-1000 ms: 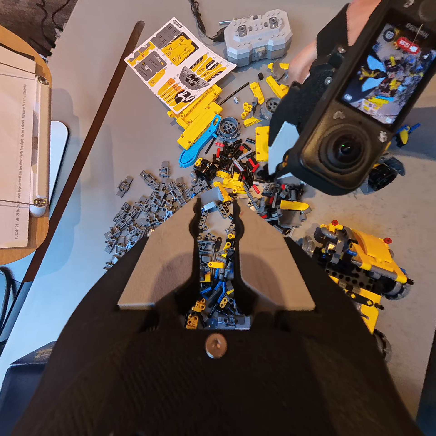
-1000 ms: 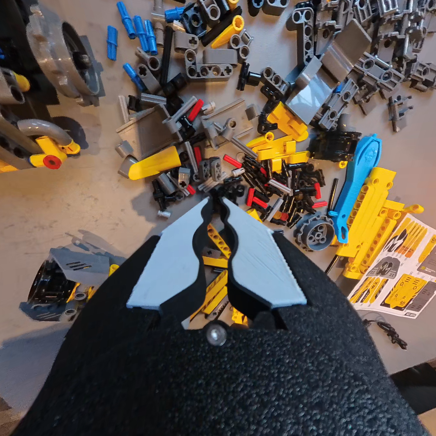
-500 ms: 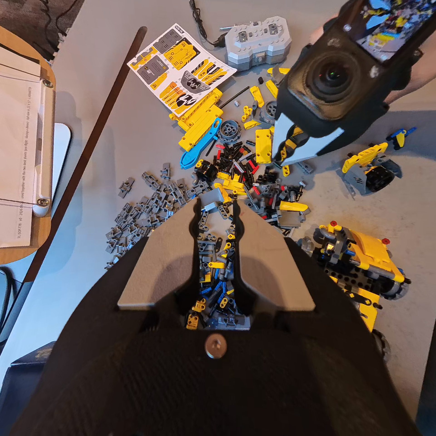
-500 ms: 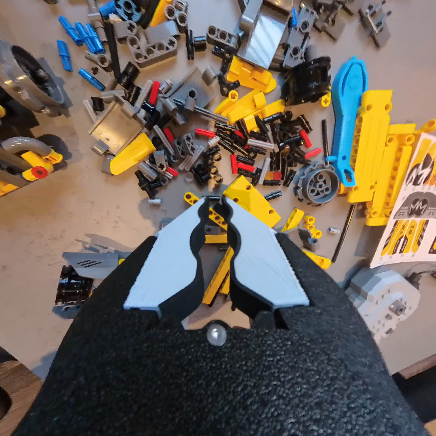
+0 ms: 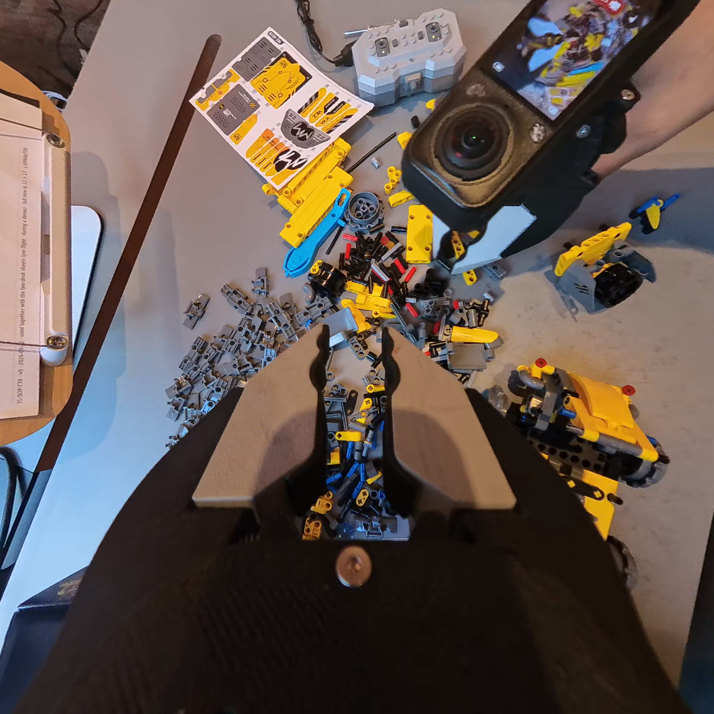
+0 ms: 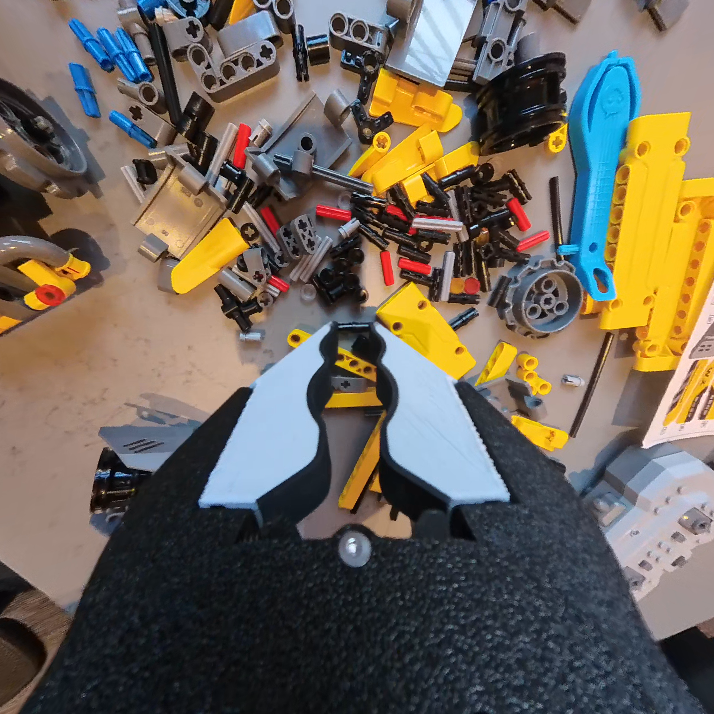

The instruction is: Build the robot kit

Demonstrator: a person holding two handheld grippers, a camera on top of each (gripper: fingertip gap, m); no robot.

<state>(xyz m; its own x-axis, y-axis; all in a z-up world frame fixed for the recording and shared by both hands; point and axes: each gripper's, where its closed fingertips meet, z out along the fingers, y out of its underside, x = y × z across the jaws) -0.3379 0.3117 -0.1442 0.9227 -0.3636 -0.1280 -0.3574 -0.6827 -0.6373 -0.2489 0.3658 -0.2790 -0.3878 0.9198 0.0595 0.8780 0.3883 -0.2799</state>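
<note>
Hobby or lab desk setting, grey tabletop [image 5: 162, 216] strewn with plastic building-set parts [image 6: 421, 216], sticker sheet [image 5: 282, 112], grey battery box [image 5: 409, 54] with cable, half-built yellow vehicle [image 5: 579, 425], wooden board with printed paper [image 5: 23, 239] at the edge

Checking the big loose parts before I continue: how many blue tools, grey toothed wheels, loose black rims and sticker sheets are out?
Blue tool: 1
Grey toothed wheel: 1
Loose black rim: 1
Sticker sheet: 1
Total: 4
</note>
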